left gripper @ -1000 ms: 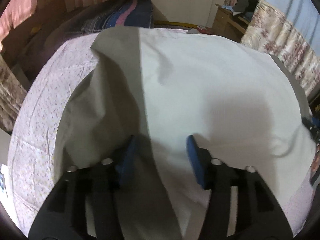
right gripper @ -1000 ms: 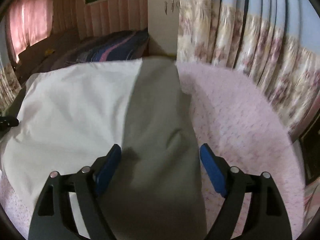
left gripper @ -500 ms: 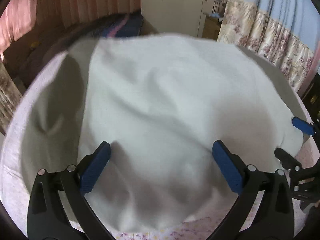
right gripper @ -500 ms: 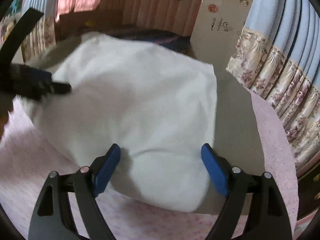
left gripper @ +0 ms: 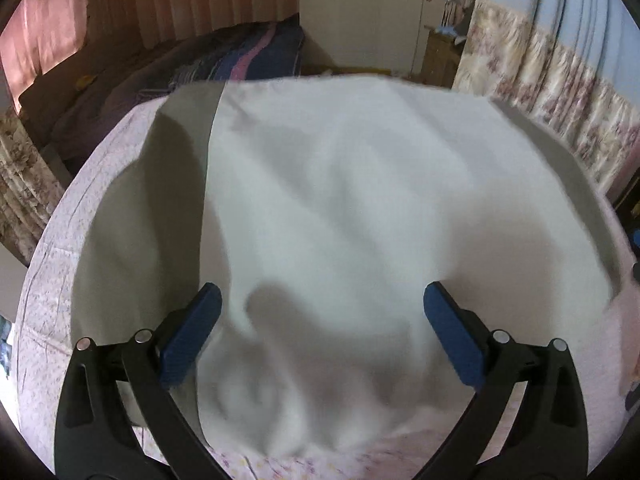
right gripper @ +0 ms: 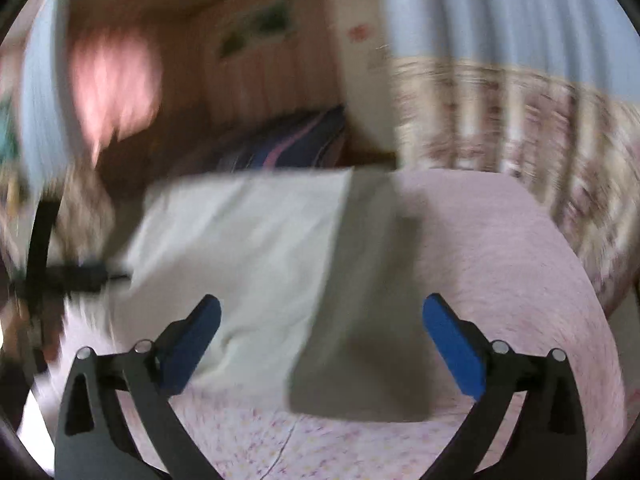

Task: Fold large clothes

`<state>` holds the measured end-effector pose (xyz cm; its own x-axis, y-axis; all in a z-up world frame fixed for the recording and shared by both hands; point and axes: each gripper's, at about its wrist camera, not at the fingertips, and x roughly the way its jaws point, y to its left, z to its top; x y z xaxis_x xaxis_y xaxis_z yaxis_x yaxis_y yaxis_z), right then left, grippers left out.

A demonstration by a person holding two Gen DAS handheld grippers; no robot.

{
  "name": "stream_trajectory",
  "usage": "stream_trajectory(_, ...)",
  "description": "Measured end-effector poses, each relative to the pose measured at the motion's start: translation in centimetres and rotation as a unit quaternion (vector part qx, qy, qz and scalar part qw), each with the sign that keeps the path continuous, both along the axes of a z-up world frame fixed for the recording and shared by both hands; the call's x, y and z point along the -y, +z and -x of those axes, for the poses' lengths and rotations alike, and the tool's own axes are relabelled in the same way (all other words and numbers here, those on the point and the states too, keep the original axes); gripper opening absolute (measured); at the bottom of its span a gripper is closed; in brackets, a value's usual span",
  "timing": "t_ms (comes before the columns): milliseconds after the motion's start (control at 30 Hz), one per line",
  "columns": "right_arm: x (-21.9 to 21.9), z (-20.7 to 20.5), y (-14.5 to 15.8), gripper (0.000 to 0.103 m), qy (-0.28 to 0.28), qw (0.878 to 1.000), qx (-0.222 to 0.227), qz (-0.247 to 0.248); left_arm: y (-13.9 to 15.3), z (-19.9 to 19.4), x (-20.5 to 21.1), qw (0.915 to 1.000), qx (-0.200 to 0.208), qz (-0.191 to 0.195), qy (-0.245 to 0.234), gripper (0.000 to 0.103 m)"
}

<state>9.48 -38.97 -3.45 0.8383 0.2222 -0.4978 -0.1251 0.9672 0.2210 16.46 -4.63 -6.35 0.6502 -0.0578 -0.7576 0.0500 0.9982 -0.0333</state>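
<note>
A large white cloth (left gripper: 340, 220) with grey side bands lies spread on a pink flowered bedspread (left gripper: 52, 280). In the left wrist view my left gripper (left gripper: 322, 320) is open and empty above the cloth's near edge, which is rumpled. In the right wrist view, which is motion-blurred, my right gripper (right gripper: 320, 328) is open and empty above the cloth's (right gripper: 240, 248) near right corner, over its grey band (right gripper: 360, 300). The left gripper shows as a dark shape (right gripper: 68, 272) at the far left of that view.
A dark striped blanket (left gripper: 240, 60) lies behind the cloth. Flowered curtains (left gripper: 560, 92) hang at the right. A white wardrobe (left gripper: 380, 12) and a small wooden stand (left gripper: 440, 52) are at the back. Bare pink bedspread (right gripper: 500, 260) lies right of the cloth.
Both grippers have pulled back and risen from the cloth. The left jaws went from narrow to wide open. The right view swung right and is now blurred. The cloth's near edge has settled rumpled.
</note>
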Motion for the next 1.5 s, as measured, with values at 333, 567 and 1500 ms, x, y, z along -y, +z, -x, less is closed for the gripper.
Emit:
stream_trajectory(333,6.5,-1.2,-6.0,0.101,-0.08,0.97,-0.116,-0.198,0.0,0.8,5.6,0.998,-0.009,0.023,-0.058,0.1)
stream_trajectory(567,5.0,0.9,-6.3,0.101,-0.066,0.969,-0.116,-0.209,-2.3,-0.5,6.5,0.9987,-0.015,0.011,-0.047,0.1)
stream_trajectory(1500,-2.3,-3.5,-8.0,0.085,-0.128,0.978,-0.121,-0.108,-2.7,0.2,5.8,0.9979,-0.006,0.022,-0.061,0.1)
